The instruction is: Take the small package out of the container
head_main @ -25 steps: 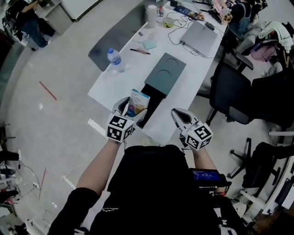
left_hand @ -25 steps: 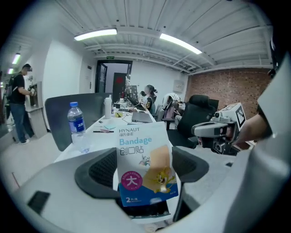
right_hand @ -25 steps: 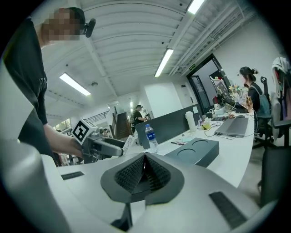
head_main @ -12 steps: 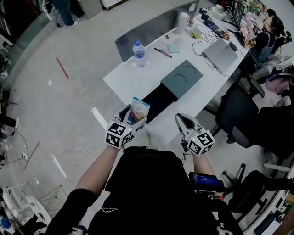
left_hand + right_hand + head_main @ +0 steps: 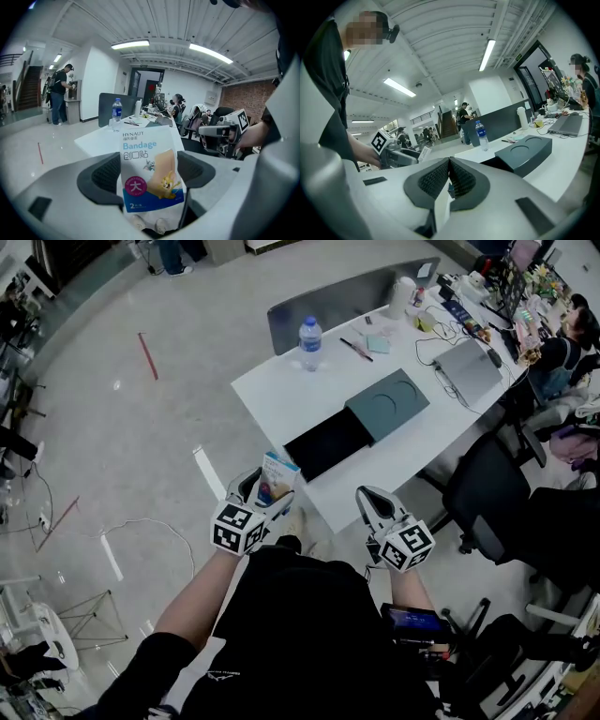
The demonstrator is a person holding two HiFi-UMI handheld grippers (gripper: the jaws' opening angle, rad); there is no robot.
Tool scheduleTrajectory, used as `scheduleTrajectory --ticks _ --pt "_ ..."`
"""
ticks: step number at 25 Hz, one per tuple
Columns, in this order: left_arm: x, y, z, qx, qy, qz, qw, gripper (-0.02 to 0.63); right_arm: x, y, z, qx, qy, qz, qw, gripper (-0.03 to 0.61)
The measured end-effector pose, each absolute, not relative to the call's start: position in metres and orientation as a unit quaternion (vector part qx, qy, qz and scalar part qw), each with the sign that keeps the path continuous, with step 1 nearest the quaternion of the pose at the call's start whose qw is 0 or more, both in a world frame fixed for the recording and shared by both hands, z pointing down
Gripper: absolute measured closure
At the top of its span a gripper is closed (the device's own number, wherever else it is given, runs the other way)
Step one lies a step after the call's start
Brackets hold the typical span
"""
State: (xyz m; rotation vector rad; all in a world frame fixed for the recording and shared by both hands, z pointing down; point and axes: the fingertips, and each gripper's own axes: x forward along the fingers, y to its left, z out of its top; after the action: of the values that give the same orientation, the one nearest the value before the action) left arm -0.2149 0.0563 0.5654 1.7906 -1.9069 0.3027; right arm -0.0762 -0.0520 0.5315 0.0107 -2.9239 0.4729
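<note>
- The whole view is shifting: compared with the earlier frames, the table point(image 5: 272, 390) is sitting farther off and higher in the head view, so the person appears to be backing away from it. Both hands are staying low, near the body.
- The left hand-held gripper point(image 5: 265, 491) is pinching the small package point(image 5: 149, 171), a printed pouch, between its 2 jaws. The pads are pressing on the pouch's left and right edges.
- The package is standing upright, with its long axis running along the jaws and its printed face turning toward the left gripper view's camera. Its top is rising clear above the jaw tips.
- The right hand-held gripper point(image 5: 449, 177) is hanging to the right of the left one with its jaws pressed together. I can make out nothing held between them.
- The container point(image 5: 328, 442), a dark open box, is lying on the table on the far right of the held package and well apart from it. Its grey lid point(image 5: 389, 402) is resting just beyond it.
- In my judgement, the package is already out of the container, so the taking-out step looks done.
- Any set-down would fall to the left hand, which is carrying the package, and would mean reaching to the far right toward the table's near edge.
</note>
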Motion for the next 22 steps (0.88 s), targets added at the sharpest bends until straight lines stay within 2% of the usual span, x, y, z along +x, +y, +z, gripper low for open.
scheduleTrajectory --ticks 22 --pt "-0.185 0.119 0.57 0.62 -0.735 0.104 0.254 0.232 -0.045 -0.011 0.531 -0.028 -0.984 0.151 0.086 0.554"
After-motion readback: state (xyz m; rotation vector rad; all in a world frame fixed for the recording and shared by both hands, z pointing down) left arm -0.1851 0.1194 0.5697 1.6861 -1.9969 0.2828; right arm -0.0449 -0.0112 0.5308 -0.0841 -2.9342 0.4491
